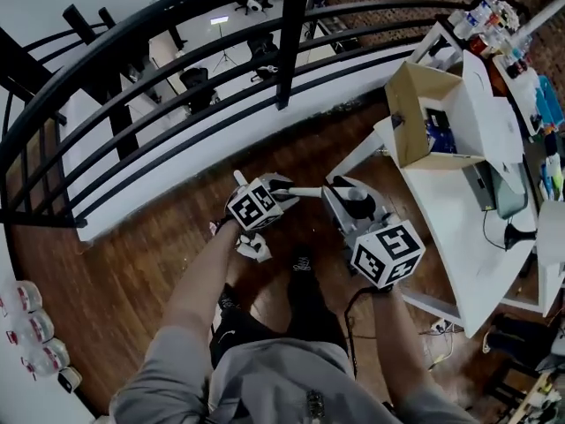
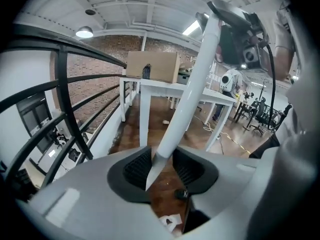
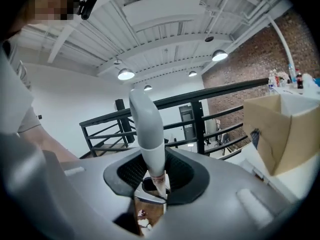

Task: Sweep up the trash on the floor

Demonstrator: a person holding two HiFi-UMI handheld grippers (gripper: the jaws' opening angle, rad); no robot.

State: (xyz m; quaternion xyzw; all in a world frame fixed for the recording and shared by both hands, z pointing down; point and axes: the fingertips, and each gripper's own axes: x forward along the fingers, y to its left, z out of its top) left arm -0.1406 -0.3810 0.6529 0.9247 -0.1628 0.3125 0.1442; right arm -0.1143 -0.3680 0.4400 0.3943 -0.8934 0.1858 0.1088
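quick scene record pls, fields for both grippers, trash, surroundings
left gripper: shut on long white handle
right gripper: shut on rounded-top white handle
trash: crumpled white paper on wood floor, near the person's shoes
table: white, open cardboard box on it
railing: black, ahead

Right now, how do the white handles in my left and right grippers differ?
The left handle is long, slanted and tapers to a point; the right handle stands near upright, with a rounded top and a reddish band. Both are white and clamped between jaws.
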